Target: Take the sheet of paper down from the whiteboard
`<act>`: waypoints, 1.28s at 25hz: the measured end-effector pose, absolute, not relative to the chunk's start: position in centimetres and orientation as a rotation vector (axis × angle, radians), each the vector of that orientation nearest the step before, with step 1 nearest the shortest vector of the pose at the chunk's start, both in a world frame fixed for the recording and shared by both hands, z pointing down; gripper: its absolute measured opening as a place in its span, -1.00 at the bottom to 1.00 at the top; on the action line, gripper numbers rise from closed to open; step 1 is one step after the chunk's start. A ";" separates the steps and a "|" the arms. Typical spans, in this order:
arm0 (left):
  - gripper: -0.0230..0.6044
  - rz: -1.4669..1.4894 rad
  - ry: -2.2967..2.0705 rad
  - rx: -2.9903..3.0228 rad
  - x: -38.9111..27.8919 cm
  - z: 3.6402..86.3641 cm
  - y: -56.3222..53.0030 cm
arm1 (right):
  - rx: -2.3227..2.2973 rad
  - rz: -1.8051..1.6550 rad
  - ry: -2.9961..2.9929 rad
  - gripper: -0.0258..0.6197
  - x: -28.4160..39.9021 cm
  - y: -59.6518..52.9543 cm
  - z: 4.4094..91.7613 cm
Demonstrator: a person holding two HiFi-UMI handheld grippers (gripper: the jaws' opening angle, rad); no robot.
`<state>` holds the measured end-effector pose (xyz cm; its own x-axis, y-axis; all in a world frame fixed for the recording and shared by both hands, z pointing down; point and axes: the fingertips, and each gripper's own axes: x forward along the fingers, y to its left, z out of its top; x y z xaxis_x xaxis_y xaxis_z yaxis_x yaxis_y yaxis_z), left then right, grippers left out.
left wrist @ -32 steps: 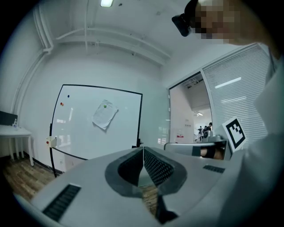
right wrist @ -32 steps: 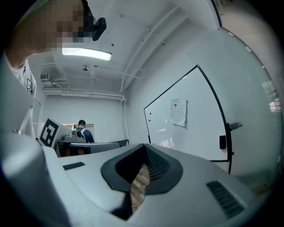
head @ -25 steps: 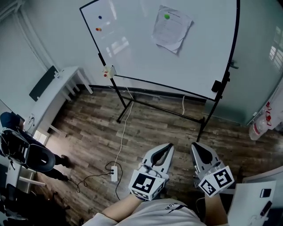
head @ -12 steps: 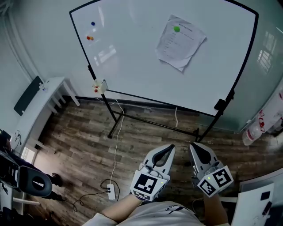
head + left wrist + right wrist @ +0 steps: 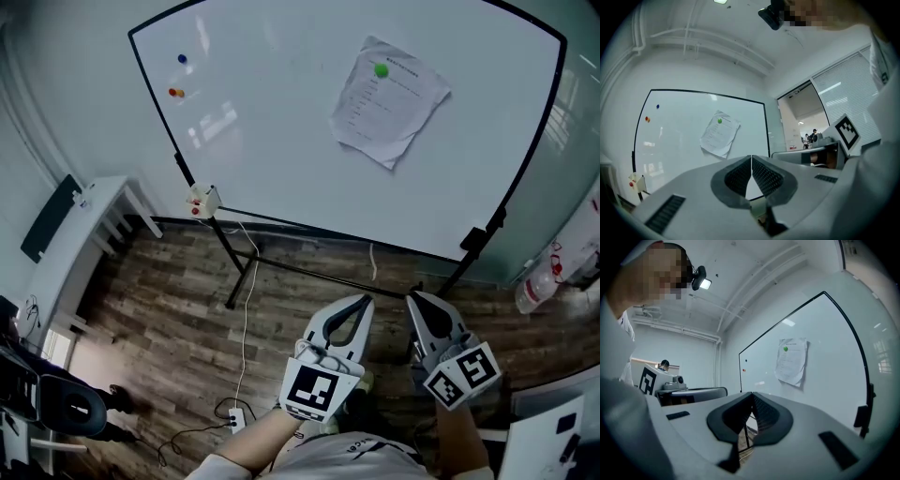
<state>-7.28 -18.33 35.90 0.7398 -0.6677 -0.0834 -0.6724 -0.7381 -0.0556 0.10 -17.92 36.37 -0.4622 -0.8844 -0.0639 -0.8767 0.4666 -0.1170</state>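
Note:
A printed sheet of paper [image 5: 388, 98] hangs tilted on the whiteboard [image 5: 281, 141], pinned at its top by a green magnet [image 5: 381, 69]. The same sheet shows in the left gripper view [image 5: 719, 134] and in the right gripper view [image 5: 791, 361]. Low in the head view, well short of the board, my left gripper [image 5: 362, 300] and right gripper [image 5: 415, 298] are held side by side. Both are shut with nothing between their jaws, and both point level at the board.
A blue magnet [image 5: 182, 58] and a red one [image 5: 174, 92] sit at the board's upper left. The stand's black legs [image 5: 281, 272] cross the wooden floor, with a white cable and power strip [image 5: 232, 419] beside them. A white desk [image 5: 75, 234] stands left, another table corner [image 5: 544, 441] right.
The whiteboard and its paper have grown larger and slid lower in the head view as I came closer. Both grippers stayed shut and side by side.

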 end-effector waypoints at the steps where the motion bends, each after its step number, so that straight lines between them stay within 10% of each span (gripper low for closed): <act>1: -0.87 0.087 1.103 -2.840 -7.0 35.6 -19.4 | -1.557 -0.094 2.581 -0.88 0.5 -19.0 36.2; 28: -0.86 -0.107 1.143 -2.309 2.2 22.6 -47.5 | -1.583 0.046 2.469 -0.87 10.4 -45.6 29.8; 32: -0.60 -0.151 1.116 -2.199 3.2 19.8 -50.7 | -1.652 0.063 2.427 -0.86 11.1 -47.1 29.3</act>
